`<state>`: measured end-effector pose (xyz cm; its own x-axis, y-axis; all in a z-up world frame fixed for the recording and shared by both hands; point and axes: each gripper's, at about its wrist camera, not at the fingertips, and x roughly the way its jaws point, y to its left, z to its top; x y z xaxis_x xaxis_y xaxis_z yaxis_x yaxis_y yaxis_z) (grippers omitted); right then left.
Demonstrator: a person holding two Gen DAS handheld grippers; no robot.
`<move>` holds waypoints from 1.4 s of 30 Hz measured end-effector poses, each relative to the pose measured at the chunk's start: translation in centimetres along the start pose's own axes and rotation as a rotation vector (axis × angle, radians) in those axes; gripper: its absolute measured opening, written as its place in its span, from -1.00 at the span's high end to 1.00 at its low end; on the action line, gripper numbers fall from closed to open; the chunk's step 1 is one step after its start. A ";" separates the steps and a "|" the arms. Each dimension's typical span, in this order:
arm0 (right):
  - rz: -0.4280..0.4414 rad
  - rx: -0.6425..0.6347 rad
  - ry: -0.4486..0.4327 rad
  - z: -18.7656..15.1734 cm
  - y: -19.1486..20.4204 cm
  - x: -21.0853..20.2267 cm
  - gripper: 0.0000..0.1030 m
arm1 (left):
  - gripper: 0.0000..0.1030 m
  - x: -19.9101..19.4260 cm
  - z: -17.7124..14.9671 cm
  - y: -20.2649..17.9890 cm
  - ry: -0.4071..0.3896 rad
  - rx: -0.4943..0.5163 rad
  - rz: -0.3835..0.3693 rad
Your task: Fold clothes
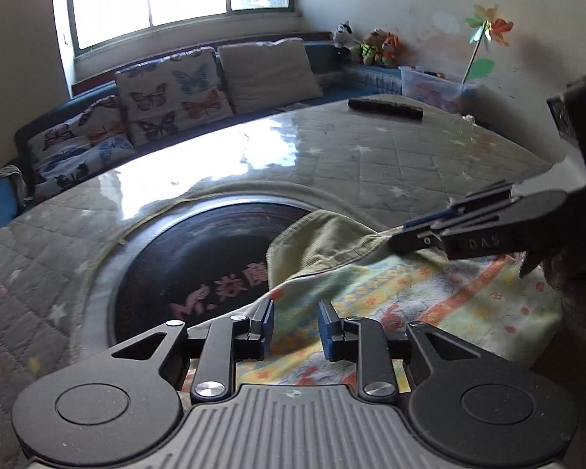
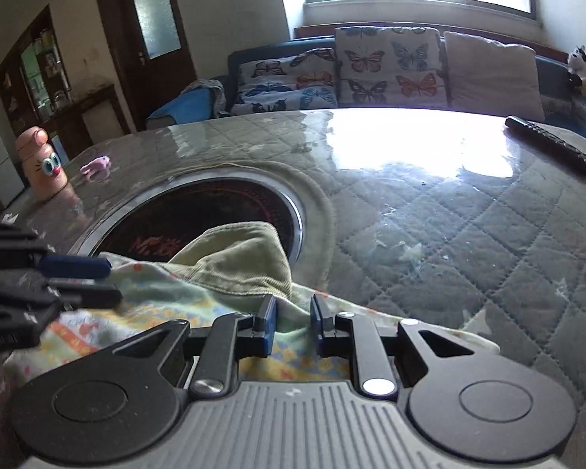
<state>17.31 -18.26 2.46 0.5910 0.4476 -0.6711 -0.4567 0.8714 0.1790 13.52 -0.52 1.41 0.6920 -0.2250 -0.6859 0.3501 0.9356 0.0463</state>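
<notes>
A small garment, olive corduroy (image 1: 324,242) outside with a pastel printed lining (image 1: 429,305), lies at the near edge of the quilt-covered glass worktop (image 1: 371,164), partly over its round dark inset (image 1: 199,258). The left claw (image 1: 295,326) hangs over the lining with its blue pads apart and nothing between them. The right claw (image 2: 293,326) is narrowly parted, with a ridge of lining fabric rising between its pads; whether they pinch it I cannot tell. A black remote (image 2: 549,148) lies at the far side, well apart from the garment
</notes>
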 end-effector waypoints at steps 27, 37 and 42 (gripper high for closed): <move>0.130 -0.379 -0.046 -7.2 11.1 -6.9 0.53 | 0.47 -5.7 -5.5 -3.9 -0.104 0.077 0.006; 0.149 -0.307 -0.046 -8.4 10.5 -8.3 0.53 | 0.45 -5.9 -7.4 -3.8 -0.114 0.042 0.026; 0.125 -0.245 -0.038 -8.9 9.0 -8.8 0.53 | 0.46 -6.0 -7.8 -3.6 -0.120 0.018 0.027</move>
<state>2.06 -16.11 3.59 0.5428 0.5596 -0.6263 -0.6718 0.7368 0.0761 3.20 -0.40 -0.31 0.7715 -0.2321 -0.5924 0.3411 0.9369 0.0771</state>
